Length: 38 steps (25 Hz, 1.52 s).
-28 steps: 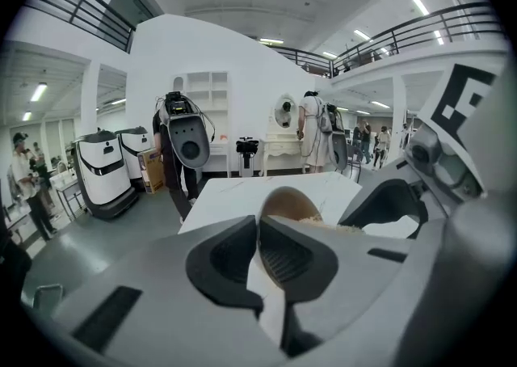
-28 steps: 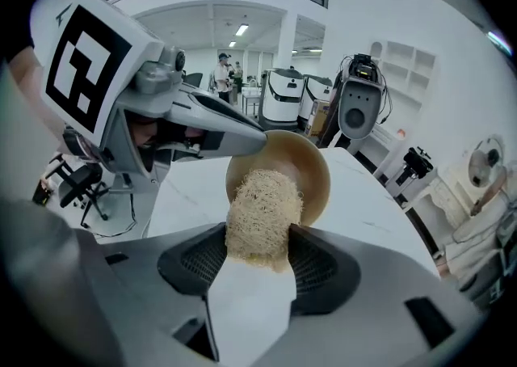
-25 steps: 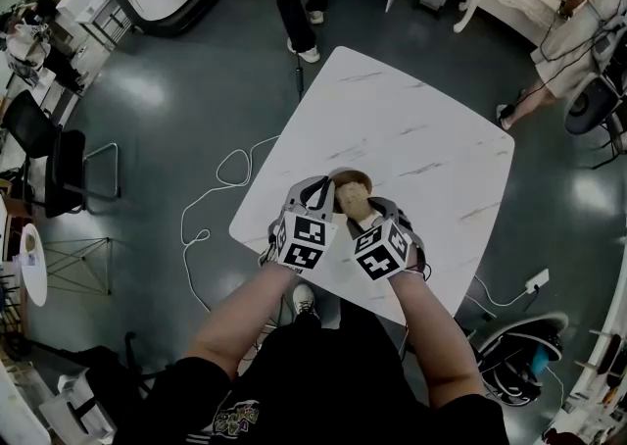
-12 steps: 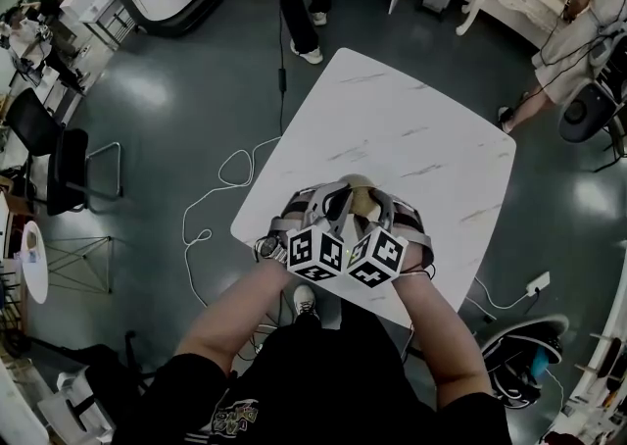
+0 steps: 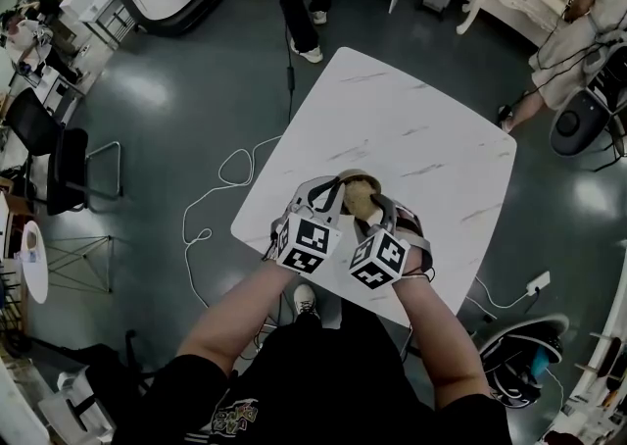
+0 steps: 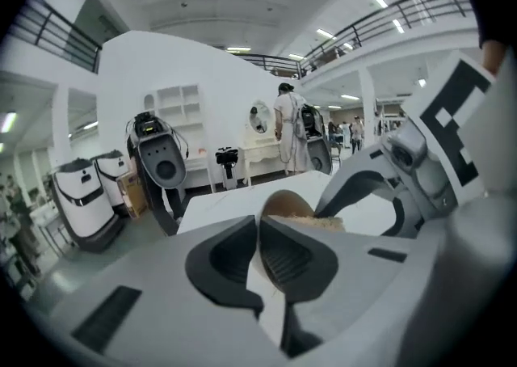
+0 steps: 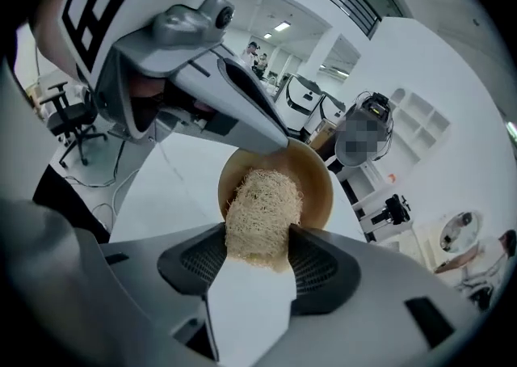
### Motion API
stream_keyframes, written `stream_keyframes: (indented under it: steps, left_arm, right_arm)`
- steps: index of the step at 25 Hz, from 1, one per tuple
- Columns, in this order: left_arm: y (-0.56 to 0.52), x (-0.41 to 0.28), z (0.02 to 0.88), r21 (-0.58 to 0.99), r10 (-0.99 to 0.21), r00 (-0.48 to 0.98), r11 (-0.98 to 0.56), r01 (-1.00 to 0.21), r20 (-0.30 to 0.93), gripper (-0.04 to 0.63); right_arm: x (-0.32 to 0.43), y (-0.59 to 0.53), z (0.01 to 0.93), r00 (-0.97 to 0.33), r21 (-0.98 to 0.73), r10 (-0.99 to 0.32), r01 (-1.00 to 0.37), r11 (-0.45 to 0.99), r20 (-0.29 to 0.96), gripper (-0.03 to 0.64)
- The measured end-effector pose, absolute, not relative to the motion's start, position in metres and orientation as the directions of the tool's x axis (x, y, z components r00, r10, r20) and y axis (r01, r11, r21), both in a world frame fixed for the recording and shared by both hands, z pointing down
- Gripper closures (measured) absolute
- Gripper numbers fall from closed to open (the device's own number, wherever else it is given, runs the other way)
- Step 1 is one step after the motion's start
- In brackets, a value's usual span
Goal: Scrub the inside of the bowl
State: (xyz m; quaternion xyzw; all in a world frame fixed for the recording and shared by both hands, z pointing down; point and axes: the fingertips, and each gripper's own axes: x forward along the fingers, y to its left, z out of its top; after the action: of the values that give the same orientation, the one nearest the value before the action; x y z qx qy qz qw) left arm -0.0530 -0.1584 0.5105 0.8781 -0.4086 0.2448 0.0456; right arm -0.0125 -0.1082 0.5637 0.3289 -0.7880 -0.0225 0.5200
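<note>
Two grippers were held close together over the near part of a white marble-patterned table [image 5: 411, 129], which stood on a dark floor [image 5: 176, 110] with a pale cable [image 5: 211, 208] trailing beside it. The left gripper [image 6: 258, 254] was seen with its jaws almost together, clamped on the rim of a brown bowl [image 7: 317, 183], the thin wall pinched between the pads. The bowl was kept above the table's near-left part and tilted, its opening turned toward the right gripper [image 7: 257, 259]; whether its base touched the tabletop could not be told. The right gripper's jaws were spread wide and pressed on both sides of a pale, fibrous scrubbing pad [image 7: 260, 208]. The pad's far end was set against the inside of the bowl.
</note>
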Motion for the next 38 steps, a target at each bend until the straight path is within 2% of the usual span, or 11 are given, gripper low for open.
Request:
stream_keyframes:
  steps: [6,13,22,28,31,33,38]
  left_arm:
    - [-0.165,-0.065,0.513,-0.028,-0.714,0.525,-0.604,-0.797,0.464,0.574]
    - [-0.164,-0.070,0.514,-0.034,-0.729,0.503,-0.582,-0.813,0.464,0.571]
    - [-0.167,-0.082,0.528,0.002,-0.725,0.481,-0.552,-0.834,0.494,0.577]
    - [-0.168,-0.087,0.539,-0.018,-0.714,0.474,-0.562,-0.827,0.515,0.578]
    - [-0.161,-0.079,0.539,-0.084,-0.680,0.527,-0.649,-0.756,0.509,0.578]
    - [-0.150,-0.068,0.537,-0.153,-0.636,0.590,-0.734,-0.662,0.497,0.578]
    - [-0.111,-0.041,0.536,-0.360,-0.467,0.718,-0.879,-0.314,0.516,0.578]
  right_arm:
    - [-0.032,-0.098,0.564,-0.325,0.250,-0.488,-0.561,0.789,0.810,0.371]
    - [-0.051,-0.093,0.558,-0.401,0.130,-0.458,-0.623,0.771,0.793,0.370]
    - [-0.025,-0.085,0.561,-0.393,0.118,-0.452,-0.636,0.763,0.801,0.370]
    - [0.011,-0.083,0.539,-0.410,0.094,-0.526,-0.716,0.692,0.745,0.370]
    - [0.031,-0.096,0.523,-0.437,0.055,-0.561,-0.753,0.656,0.703,0.370]
    - [0.038,-0.106,0.516,-0.476,0.030,-0.548,-0.736,0.677,0.687,0.370]
    - [0.028,-0.110,0.517,-0.605,-0.019,-0.379,-0.547,0.837,0.701,0.370]
